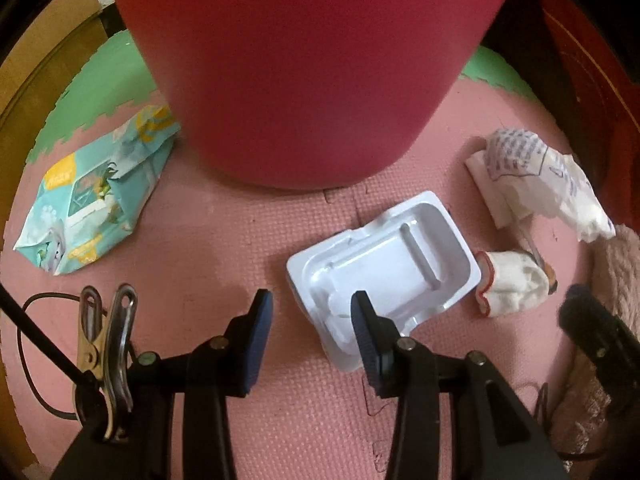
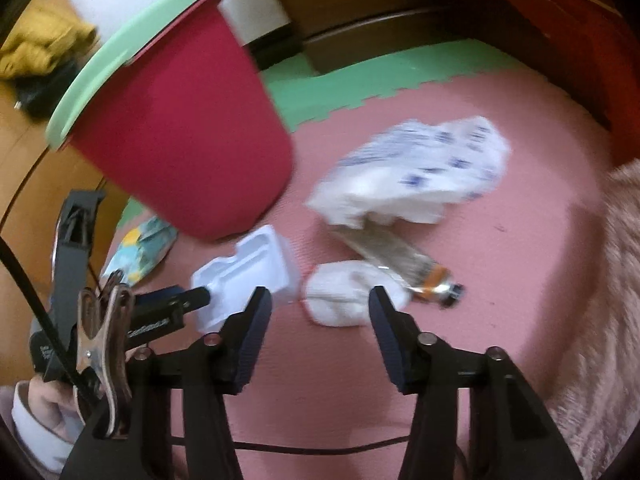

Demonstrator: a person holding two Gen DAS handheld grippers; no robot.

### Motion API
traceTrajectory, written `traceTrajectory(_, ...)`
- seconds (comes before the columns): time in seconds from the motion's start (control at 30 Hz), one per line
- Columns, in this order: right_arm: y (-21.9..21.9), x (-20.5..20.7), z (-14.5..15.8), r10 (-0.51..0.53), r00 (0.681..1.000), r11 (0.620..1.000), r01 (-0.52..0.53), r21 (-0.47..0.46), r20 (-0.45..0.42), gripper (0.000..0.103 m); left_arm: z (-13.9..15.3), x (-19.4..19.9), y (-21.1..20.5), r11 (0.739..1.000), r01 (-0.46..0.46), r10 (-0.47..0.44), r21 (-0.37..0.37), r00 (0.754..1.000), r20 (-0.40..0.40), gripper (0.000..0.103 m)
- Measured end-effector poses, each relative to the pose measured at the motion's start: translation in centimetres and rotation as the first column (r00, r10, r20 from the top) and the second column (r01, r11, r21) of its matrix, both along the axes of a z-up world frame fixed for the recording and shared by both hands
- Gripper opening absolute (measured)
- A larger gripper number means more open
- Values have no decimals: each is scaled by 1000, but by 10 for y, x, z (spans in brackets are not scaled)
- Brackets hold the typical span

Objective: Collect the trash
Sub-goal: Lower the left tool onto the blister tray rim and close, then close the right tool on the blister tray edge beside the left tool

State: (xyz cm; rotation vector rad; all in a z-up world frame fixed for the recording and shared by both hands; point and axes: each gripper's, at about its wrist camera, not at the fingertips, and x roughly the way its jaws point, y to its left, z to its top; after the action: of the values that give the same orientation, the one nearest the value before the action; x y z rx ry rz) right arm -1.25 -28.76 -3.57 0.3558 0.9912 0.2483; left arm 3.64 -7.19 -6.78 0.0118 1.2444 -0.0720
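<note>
A red bin point(image 1: 308, 68) with a pale green rim point(image 2: 120, 60) stands on the pink foam mat. A white plastic tray point(image 1: 384, 268) lies in front of it. My left gripper point(image 1: 312, 312) is open, its right finger over the tray's near edge; the left gripper also shows in the right wrist view point(image 2: 192, 300) touching the tray point(image 2: 248, 276). My right gripper point(image 2: 320, 304) is open just above a white cloth wad point(image 2: 348, 296). A squeezed tube point(image 2: 404, 268) and crumpled printed paper point(image 2: 416, 172) lie beyond it. A wipes packet point(image 1: 96, 192) lies left of the bin.
The pink mat point(image 1: 224, 248) joins a green mat point(image 2: 360, 80) at the back. Dark wooden furniture point(image 2: 560, 40) stands at the right and back. A fluffy pink rug point(image 2: 608, 280) lies at the right. A yellow cloth point(image 2: 44, 40) lies on the wood floor at left.
</note>
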Motion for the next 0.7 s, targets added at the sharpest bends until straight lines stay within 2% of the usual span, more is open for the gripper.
traceTrajectory(0.07,15,6,1,45,999,999,-45,-22,-2,39,-2,-5,2,1000,-5,5,-2,1000,-2,42)
traceTrajectory(0.23,46,23,0,125,992,987,-124,-102,3,33,-15,-4,11,1000,-14,14,3,1000,-25,37)
traceTrajectory(0.33,55,40,-5,128,992,980,-126,-153,5,29,-25,0,18,1000,-25,25,9,999,-36,36)
traceTrajectory(0.6,60,54,-34,127,991,978,-133,-162,-43,24,-33,-7,20,999,-20,20,34,1000,-13,36)
traceTrajectory(0.7,60,54,-41,136,989,976,-142,-167,-51,24,-29,-9,6,999,-10,11,50,1000,-6,36)
